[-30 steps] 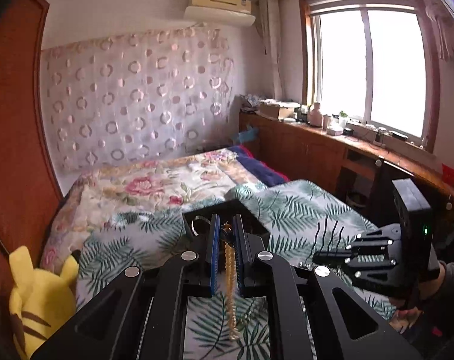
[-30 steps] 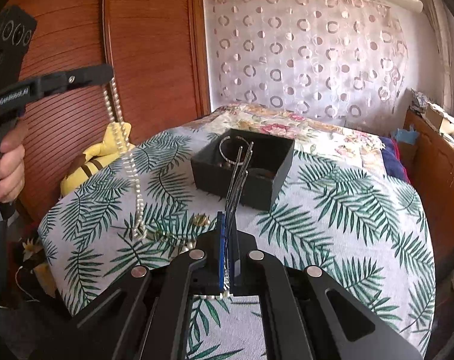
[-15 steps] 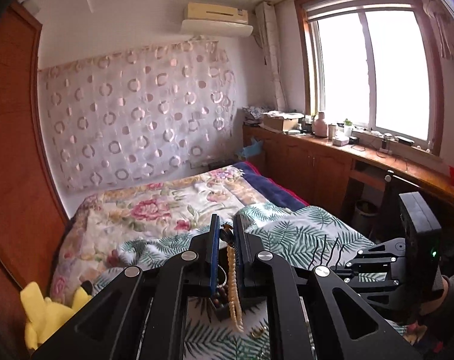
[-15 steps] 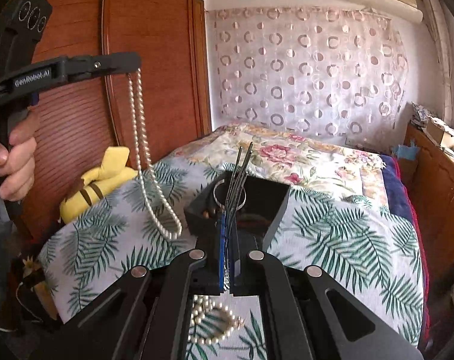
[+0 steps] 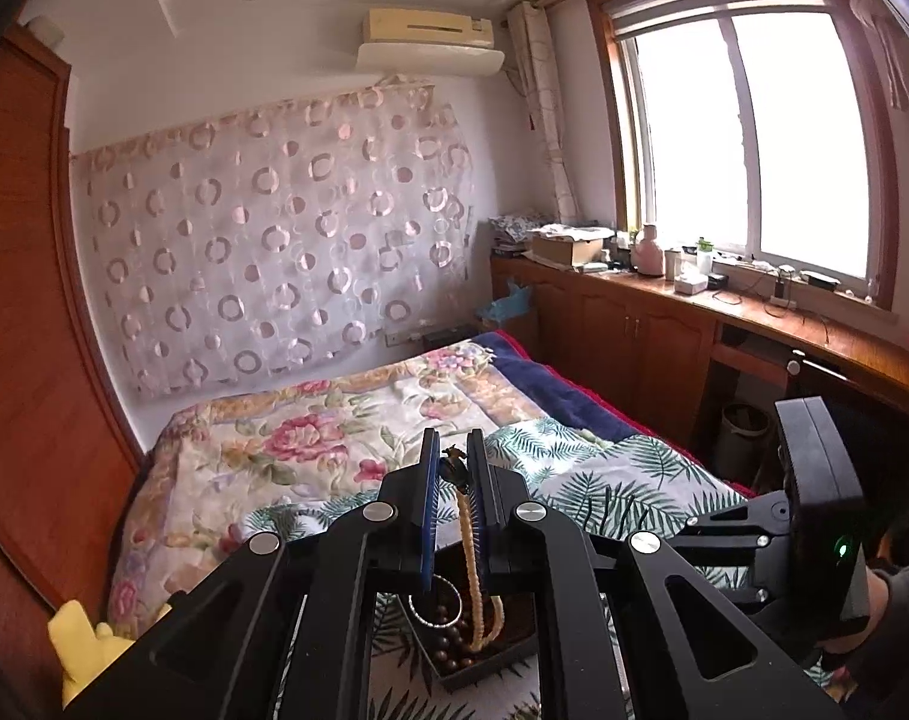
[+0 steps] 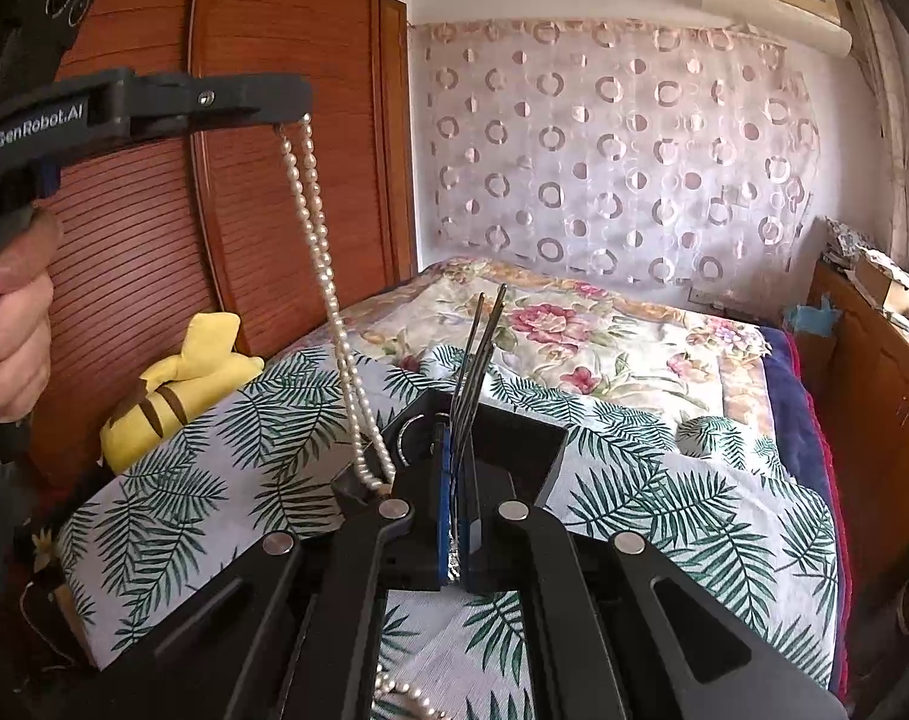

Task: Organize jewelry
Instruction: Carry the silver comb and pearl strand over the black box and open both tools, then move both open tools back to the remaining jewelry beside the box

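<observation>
My left gripper (image 5: 454,462) is shut on a pearl necklace (image 5: 471,546). The strand hangs from it into a black jewelry box (image 5: 484,657) that holds a silver ring and dark beads. In the right wrist view the left gripper (image 6: 292,114) is raised at upper left, and the necklace (image 6: 328,300) dangles down to the box (image 6: 514,438). My right gripper (image 6: 456,450) is shut on a bundle of thin dark hairpins (image 6: 481,360) that stick up over the box.
The box stands on a palm-leaf cloth (image 6: 664,510) spread over a floral bed (image 6: 574,324). A yellow plush toy (image 6: 178,384) lies at the left by the wooden wardrobe (image 6: 262,210). More pearls (image 6: 406,693) lie on the cloth near me.
My left gripper lifted the pearl necklace off the cloth and carried it over the box. My right gripper moved closer to the box with the hairpins.
</observation>
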Demonstrator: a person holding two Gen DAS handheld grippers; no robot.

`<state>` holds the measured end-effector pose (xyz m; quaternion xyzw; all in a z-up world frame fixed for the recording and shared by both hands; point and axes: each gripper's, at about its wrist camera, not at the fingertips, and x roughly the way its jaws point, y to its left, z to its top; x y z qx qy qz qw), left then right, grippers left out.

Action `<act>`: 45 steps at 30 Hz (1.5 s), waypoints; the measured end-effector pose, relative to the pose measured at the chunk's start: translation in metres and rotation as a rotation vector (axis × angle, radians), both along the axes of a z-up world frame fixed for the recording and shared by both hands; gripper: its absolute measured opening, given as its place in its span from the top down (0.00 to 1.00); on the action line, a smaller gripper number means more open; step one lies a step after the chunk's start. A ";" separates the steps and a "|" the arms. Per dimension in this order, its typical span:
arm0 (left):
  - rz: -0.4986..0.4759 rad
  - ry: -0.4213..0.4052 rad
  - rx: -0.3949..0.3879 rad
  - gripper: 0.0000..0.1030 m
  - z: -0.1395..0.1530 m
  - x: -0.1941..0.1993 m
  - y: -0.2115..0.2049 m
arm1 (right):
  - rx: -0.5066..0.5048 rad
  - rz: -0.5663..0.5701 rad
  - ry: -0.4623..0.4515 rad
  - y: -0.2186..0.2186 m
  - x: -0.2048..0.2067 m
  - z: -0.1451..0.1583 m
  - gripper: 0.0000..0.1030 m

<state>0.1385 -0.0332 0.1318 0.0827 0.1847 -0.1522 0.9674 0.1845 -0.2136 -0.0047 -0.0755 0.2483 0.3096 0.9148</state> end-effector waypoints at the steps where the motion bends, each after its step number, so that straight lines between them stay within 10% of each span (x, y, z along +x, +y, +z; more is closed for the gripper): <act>1: 0.003 0.009 -0.001 0.92 -0.002 0.006 0.000 | -0.006 -0.002 0.004 0.003 0.004 -0.002 0.98; 21: 0.075 0.214 -0.038 0.92 -0.102 0.064 0.024 | -0.104 0.006 0.083 0.035 0.034 -0.064 0.97; 37: 0.078 0.235 -0.029 0.92 -0.114 0.066 0.026 | -0.105 -0.023 0.100 0.035 0.038 -0.061 0.97; 45: 0.078 0.229 -0.027 0.43 -0.118 0.058 0.021 | -0.095 -0.036 0.098 0.004 -0.002 -0.065 0.97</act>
